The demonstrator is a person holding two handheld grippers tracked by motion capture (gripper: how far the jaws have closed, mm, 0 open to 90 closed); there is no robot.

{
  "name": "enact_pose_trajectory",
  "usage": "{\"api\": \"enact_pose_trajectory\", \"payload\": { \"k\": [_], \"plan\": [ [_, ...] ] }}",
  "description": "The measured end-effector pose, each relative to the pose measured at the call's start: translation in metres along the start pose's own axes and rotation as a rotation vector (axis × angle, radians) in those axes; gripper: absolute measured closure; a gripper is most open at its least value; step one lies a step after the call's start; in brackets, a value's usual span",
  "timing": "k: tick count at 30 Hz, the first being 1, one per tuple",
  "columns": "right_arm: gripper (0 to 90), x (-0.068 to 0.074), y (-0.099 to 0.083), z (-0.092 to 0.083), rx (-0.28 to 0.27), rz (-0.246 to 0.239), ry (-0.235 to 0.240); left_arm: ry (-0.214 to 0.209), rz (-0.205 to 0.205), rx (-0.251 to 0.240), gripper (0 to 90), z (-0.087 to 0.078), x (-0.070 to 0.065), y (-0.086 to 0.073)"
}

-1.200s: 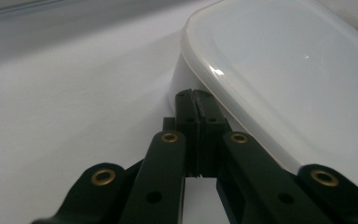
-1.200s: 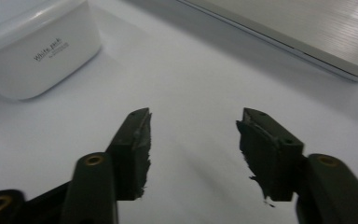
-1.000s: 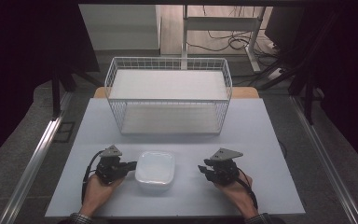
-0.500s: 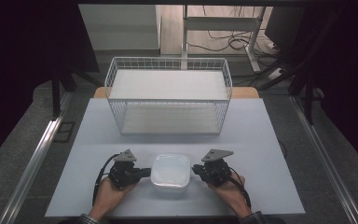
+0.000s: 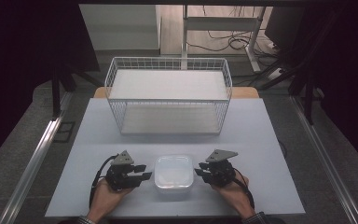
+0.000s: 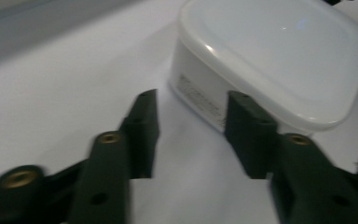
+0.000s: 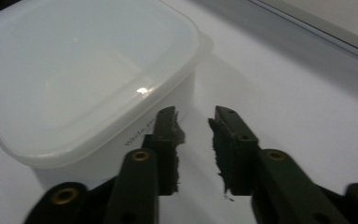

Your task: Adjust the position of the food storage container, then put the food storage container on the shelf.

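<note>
High view: smooth, rounded-square translucent plastic container (image 5: 173, 171).

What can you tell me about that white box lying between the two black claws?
The white box is a low, square container with rounded corners, apparently of milky, slightly see-through plastic. A glossy lid is on it, overhanging the walls as a thin rim. One side wall carries small printed text, too blurred to read. It sits flat and upright on the pale table, near the front edge. Whether either claw touches it is hard to tell; nothing rests on it.
</note>
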State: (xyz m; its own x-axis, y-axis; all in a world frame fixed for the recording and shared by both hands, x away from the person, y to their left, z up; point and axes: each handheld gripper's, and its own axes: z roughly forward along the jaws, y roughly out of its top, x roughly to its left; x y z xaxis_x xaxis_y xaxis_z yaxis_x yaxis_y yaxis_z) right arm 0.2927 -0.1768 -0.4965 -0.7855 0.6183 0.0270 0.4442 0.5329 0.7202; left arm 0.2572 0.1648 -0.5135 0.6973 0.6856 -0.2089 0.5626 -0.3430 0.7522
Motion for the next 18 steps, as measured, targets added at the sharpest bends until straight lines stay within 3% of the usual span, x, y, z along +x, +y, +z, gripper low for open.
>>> {"api": "enact_pose_trajectory", "payload": {
  "k": [3,4,6,7,10,14,18],
  "plan": [
    [57.0,-0.002,-0.002,-0.003,-0.006,0.001,-0.009,0.034,0.023,0.0,37.9,-0.002,0.0,-0.002],
    [48.5,-0.005,-0.004,-0.005,-0.017,0.005,-0.02,0.047,0.038,-0.001,32.9,-0.003,0.001,-0.004],
    [44.3,-0.006,-0.005,-0.007,-0.025,0.008,-0.022,0.053,0.043,0.001,29.6,-0.003,0.001,-0.005],
    [33.2,-0.009,-0.008,-0.009,-0.039,0.012,-0.026,0.048,0.048,0.002,23.0,-0.004,0.002,-0.007],
    [18.0,-0.014,-0.013,-0.01,-0.059,0.014,-0.026,0.053,0.049,0.009,15.2,-0.004,0.003,-0.01],
    [8.0,-0.017,-0.017,-0.01,-0.061,0.033,-0.046,0.059,0.054,0.003,8.2,-0.005,0.004,-0.012],
    [5.0,-0.017,-0.017,-0.01,-0.067,0.03,-0.054,0.064,0.082,0.01,7.2,-0.002,0.004,-0.013]
  ]
}}
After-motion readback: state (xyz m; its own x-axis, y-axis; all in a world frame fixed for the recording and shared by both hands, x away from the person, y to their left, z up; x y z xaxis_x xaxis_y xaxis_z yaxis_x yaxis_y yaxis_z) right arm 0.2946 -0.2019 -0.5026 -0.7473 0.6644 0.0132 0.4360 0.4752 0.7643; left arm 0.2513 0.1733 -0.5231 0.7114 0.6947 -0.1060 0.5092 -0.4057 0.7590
